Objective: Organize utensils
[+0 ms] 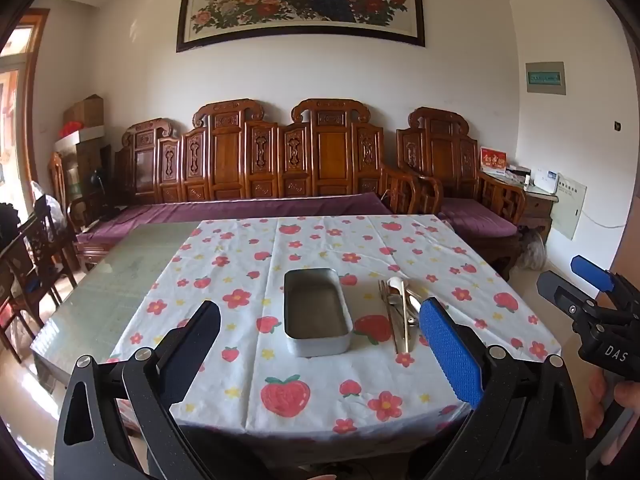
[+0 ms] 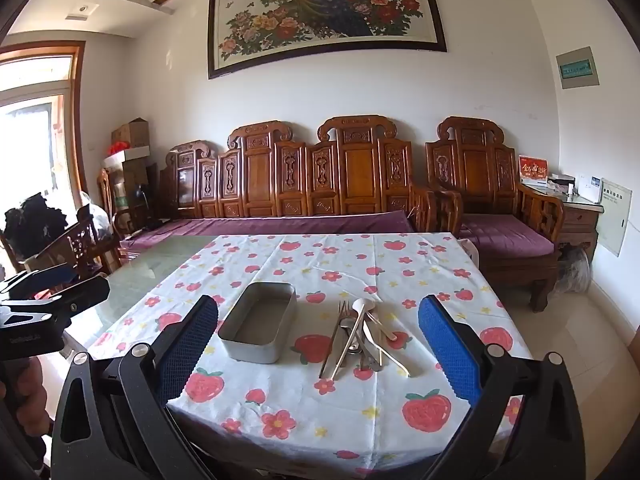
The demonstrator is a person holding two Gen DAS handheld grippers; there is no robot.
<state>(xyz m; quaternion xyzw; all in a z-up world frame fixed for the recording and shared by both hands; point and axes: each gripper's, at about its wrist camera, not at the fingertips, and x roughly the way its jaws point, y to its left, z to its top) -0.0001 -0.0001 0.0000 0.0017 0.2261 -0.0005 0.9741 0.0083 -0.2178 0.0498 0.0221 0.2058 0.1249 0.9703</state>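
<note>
An empty grey metal box sits on the strawberry-print tablecloth. A pile of metal utensils, with a fork, spoons and chopsticks, lies just right of the box. My left gripper is open and empty, held above the near table edge in front of the box. My right gripper is open and empty, held in front of the utensil pile. Each gripper also shows at the side of the other's view, the right one and the left one.
The cloth covers the right part of a glass-topped table. A carved wooden sofa with purple cushions stands behind it. Wooden chairs stand at the left. A side table is at the far right.
</note>
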